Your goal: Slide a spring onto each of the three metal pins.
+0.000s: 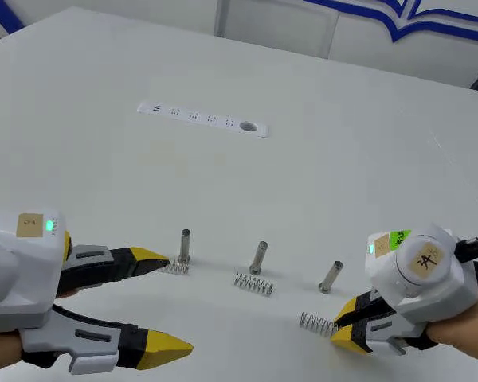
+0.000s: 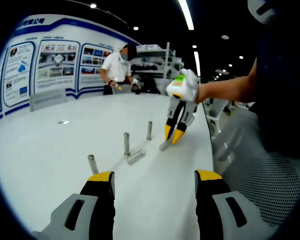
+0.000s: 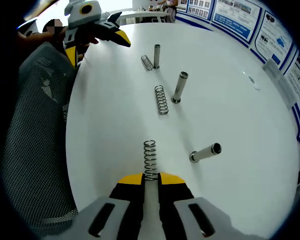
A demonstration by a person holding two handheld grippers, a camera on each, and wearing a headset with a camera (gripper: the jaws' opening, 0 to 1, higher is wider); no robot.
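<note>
Three metal pins stand in a row on the white table [image 1: 342, 159]: left pin [image 1: 184, 245], middle pin [image 1: 259, 257], right pin [image 1: 331, 275]. One spring [image 1: 174, 268] lies at the left pin's foot and another [image 1: 253, 283] lies in front of the middle pin. A third spring [image 1: 317, 323] lies flat before the right pin. My right gripper [image 1: 340, 329] is shut on that spring's near end [image 3: 150, 159]. My left gripper [image 1: 169, 302] is open and holds nothing, its upper tip close to the left spring. The left gripper view shows its jaws [image 2: 155, 176] wide apart, short of the pins [image 2: 126, 144].
A white power strip [image 1: 203, 118] lies farther back on the table. A person [image 2: 117, 67] works at a bench in the background. A grey mesh chair [image 3: 40, 125] sits off the table's near edge.
</note>
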